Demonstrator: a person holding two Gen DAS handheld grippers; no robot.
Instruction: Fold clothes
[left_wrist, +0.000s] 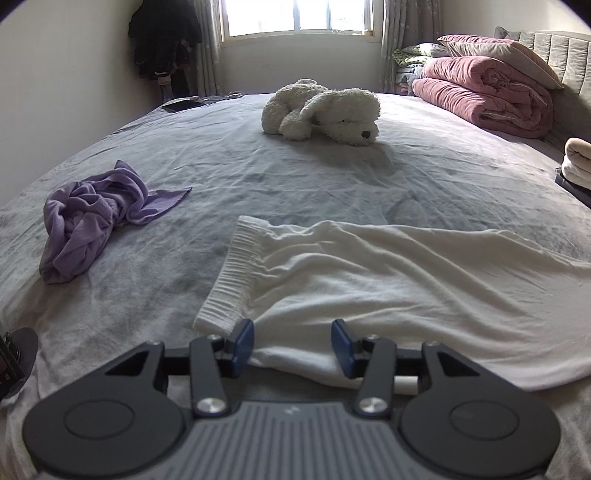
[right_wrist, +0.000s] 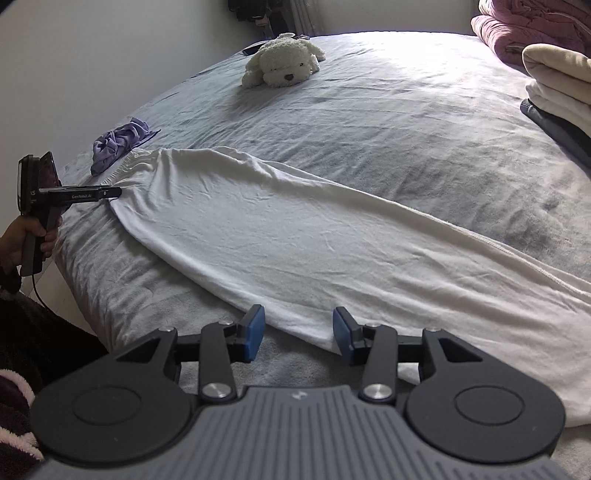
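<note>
I'm holding the left tool spread, pads hanging just over the near edge of the white trousers, right beside the ribbed waistband, pinching nothing. My right tool is sitting spread too, its pads straddling the trousers' lower folded edge with no cloth caught between them. In the right wrist view I'm seeing my left hand gripping its handle at the waistband end. The trousers are lying lengthwise along the near side of the grey bed, looking folded leg over leg, though rumpled near the waist. Beyond them, a crumpled purple garment is waiting, and a white plush dog is lying further up the bed. A folded stack is sitting off to the right.

The risk as I'm reading it: pinching only the top layer, so the legs slide apart when lifted, or snagging the bed sheet along with the cloth. Uneven lifting would skew the fold.
</note>
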